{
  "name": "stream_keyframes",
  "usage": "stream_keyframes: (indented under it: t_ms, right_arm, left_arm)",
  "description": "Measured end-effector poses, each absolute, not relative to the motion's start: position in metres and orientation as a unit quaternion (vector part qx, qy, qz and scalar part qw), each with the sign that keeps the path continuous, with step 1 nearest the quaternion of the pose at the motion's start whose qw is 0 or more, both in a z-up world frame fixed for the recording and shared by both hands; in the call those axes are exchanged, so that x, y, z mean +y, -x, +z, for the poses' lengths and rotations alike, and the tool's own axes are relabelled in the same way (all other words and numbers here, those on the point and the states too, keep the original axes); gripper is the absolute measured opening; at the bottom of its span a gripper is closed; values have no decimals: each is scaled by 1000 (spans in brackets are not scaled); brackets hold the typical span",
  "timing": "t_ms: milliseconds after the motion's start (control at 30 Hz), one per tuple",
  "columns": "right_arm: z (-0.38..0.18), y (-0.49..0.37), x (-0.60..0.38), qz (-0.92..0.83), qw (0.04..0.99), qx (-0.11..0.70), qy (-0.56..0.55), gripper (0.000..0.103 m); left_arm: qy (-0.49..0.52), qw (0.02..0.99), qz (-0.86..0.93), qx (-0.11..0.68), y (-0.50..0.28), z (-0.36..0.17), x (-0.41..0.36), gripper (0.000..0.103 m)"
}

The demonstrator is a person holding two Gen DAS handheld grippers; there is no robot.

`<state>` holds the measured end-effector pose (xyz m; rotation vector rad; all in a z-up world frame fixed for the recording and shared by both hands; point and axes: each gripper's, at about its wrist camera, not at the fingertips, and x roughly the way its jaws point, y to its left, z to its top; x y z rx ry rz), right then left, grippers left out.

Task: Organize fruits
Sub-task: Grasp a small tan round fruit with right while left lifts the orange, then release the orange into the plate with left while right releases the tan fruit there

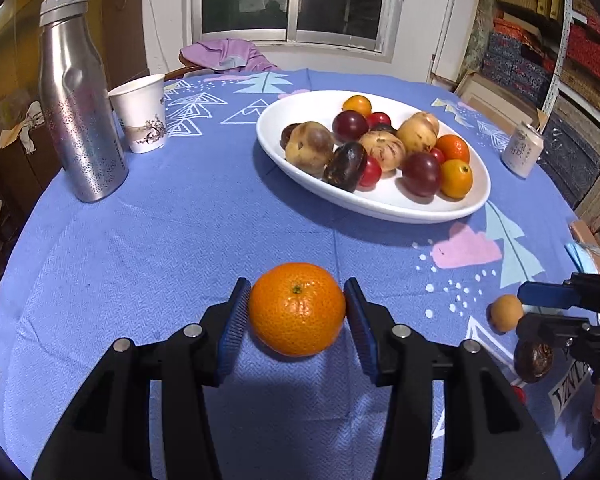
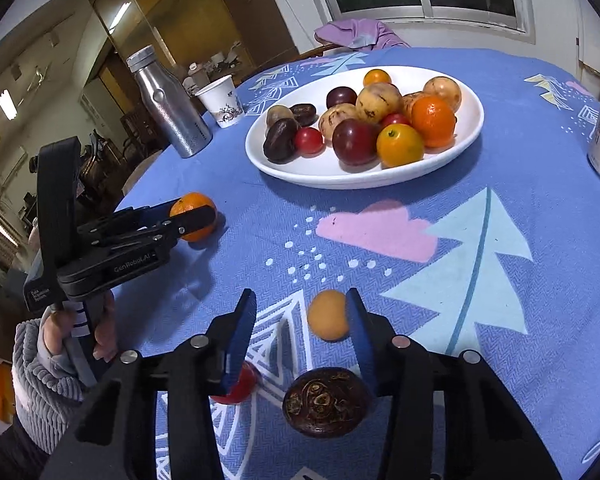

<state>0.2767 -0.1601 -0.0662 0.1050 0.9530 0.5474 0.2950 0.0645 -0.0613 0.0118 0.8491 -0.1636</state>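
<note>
1. Plate point(image 1: 384, 204) on the bench point(image 1: 180, 240) held mixed fruit.
2. Left gripper point(image 1: 297, 312) jaws pinched an orange point(image 1: 297, 309) near the plate.
3. Right gripper point(image 2: 302, 338) jaws were spread beside an apricot point(image 2: 327, 314).

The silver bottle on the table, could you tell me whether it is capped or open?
Capped. The silver bottle stands upright, and a metal screw cap covers its neck.

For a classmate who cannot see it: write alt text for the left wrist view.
The left gripper grips a mandarin just above the blue tablecloth. Behind sits a white plate piled with fruit, with a steel bottle at left.
</note>
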Motion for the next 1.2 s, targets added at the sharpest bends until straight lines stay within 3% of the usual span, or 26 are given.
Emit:
stream_keyframes:
  t_ms: [167, 467, 800, 1033, 1200]
  right_arm:
    - [-75, -281, -161, 232, 853, 466, -35, 44]
    - [-83, -278, -151, 229, 853, 469, -5, 27]
    - [-75, -282, -162, 227, 859, 457, -34, 27]
    - [-19, -291, -186, 227, 891, 378, -110, 27]
    - [4, -341, -186, 203, 897, 370, -131, 27]
  left_arm:
    - [-21, 907, -78, 412, -294, -65, 58, 48]
    - [-25, 906, -72, 416, -294, -70, 58, 48]
    - [-24, 912, -88, 400, -288, -63, 52, 47]
    - [-26, 924, -115, 364, -303, -17, 21, 47]
    - [-28, 921, -132, 366, -338, -13, -15, 47]
